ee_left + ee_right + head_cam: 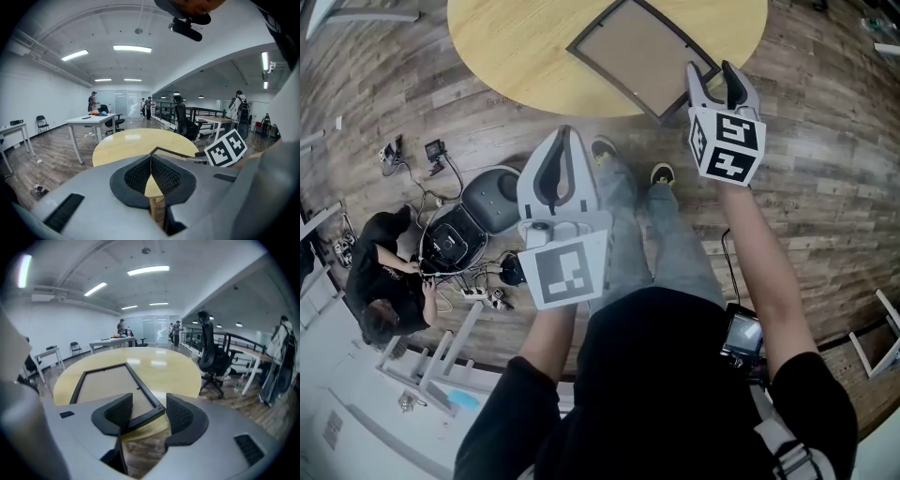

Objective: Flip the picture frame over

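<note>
Right now my right tongs [149,411] stand spread, and the near corner of the picture frame [108,385] sits in the gap between the two pads without either pad pressing on it; the right pad is just beside the corner's tip, and the left pad overlaps the frame's near edge. The picture frame lies on the round wooden bench [516,47], toward its near right side, with a plain brown panel facing up inside a dark border. Seen from my head, that near corner reaches the bench's rim and juts slightly past it, right where the right tongs point. My left tongs [151,161] are pressed together, the dark ribbed pads meeting at their tips with nothing between them. They hang on the near left, off the bench and well apart from the frame, aimed toward the bench's near edge over the plank floor [825,187]. My own shoes [661,173] show on that floor between the two tongs, just short of the bench. Further left on the floor a person in dark clothes [384,272] crouches beside a tangle of cables and black equipment. Beyond the bench, the right gripper view shows a black office chair [211,362] on the right, and the left gripper view shows a white desk [91,121] on the far left.
</note>
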The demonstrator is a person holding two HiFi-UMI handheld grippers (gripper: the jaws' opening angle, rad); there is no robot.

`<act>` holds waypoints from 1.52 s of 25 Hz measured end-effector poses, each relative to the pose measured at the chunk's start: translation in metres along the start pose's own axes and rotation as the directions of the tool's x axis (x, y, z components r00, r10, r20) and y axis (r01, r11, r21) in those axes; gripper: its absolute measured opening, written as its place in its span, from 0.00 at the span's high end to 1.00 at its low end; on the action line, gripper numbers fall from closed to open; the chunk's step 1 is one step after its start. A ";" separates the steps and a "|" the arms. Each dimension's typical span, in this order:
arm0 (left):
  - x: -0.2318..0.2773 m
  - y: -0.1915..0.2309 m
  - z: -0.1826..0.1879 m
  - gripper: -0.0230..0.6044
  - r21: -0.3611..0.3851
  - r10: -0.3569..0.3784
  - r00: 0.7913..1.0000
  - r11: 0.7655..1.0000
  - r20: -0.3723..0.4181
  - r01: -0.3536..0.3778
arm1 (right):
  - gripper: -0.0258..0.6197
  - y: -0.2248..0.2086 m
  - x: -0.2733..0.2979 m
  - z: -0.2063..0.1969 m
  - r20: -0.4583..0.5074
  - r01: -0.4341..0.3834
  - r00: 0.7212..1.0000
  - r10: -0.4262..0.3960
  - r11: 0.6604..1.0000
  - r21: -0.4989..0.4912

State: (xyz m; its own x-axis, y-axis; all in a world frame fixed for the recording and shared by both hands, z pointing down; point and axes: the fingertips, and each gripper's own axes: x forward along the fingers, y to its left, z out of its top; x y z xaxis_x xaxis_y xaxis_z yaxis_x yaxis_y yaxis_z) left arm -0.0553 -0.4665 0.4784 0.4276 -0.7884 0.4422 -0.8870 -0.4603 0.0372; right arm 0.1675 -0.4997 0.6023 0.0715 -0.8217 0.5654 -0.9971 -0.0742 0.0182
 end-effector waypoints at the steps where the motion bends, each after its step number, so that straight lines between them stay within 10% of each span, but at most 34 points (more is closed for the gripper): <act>1: 0.000 0.001 -0.001 0.93 0.001 0.001 1.000 1.000 -0.003 -0.001 | 0.62 0.004 -0.001 0.004 0.009 0.015 1.000 -0.014 0.993 -0.117; 3: -0.001 0.003 0.000 0.93 0.005 0.008 1.000 1.000 -0.005 -0.008 | 0.62 0.016 -0.003 0.015 0.053 0.067 0.997 -0.049 0.898 -0.435; 5: -0.001 0.005 0.002 0.93 0.016 0.026 1.000 1.000 -0.007 -0.026 | 0.62 0.033 -0.005 0.023 0.109 0.109 0.993 -0.047 0.726 -0.679; 9: -0.002 0.005 0.006 0.93 0.027 0.040 0.999 0.999 -0.007 -0.040 | 0.63 0.062 -0.016 0.033 0.223 0.189 0.974 0.024 0.450 -0.873; 14: -0.009 -0.006 0.018 0.93 0.040 0.036 0.999 0.999 0.013 -0.037 | 0.81 0.091 -0.063 0.072 0.411 0.336 0.892 0.186 0.334 -0.881; 20: -0.039 -0.034 0.069 0.93 0.065 0.009 0.995 0.998 0.100 -0.015 | 0.93 0.108 -0.186 0.156 0.596 0.400 0.693 0.406 0.472 -0.786; 23: -0.063 -0.052 0.103 0.93 0.071 -0.017 0.983 0.997 0.181 0.004 | 0.93 0.099 -0.239 0.193 0.606 0.305 0.662 0.440 0.580 -0.755; 27: -0.096 -0.076 0.147 0.93 0.072 -0.020 0.961 0.997 0.275 0.000 | 0.93 0.067 -0.291 0.239 0.631 0.142 0.652 0.422 0.749 -0.648; 31: -0.137 -0.103 0.158 0.93 0.059 -0.008 0.963 0.998 0.268 -0.008 | 0.93 0.026 -0.322 0.241 0.579 -0.188 0.723 0.377 0.914 -0.360; 34: -0.147 -0.116 0.166 0.93 0.080 -0.020 0.955 0.997 0.296 -0.004 | 0.93 0.004 -0.316 0.228 0.522 -0.335 0.760 0.386 0.922 -0.194; 38: -0.157 -0.128 0.177 0.93 0.088 -0.036 0.946 0.996 0.323 0.008 | 0.93 -0.013 -0.325 0.220 0.483 -0.329 0.794 0.370 0.929 -0.170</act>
State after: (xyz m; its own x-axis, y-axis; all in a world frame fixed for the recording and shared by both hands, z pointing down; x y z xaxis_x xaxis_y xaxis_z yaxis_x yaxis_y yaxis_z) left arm 0.0222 -0.3563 0.2459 0.4926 -0.8609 0.1270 -0.8648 -0.5006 -0.0387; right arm 0.1631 -0.3558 0.2366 -0.2988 -0.9526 0.0569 -0.9542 0.2976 -0.0293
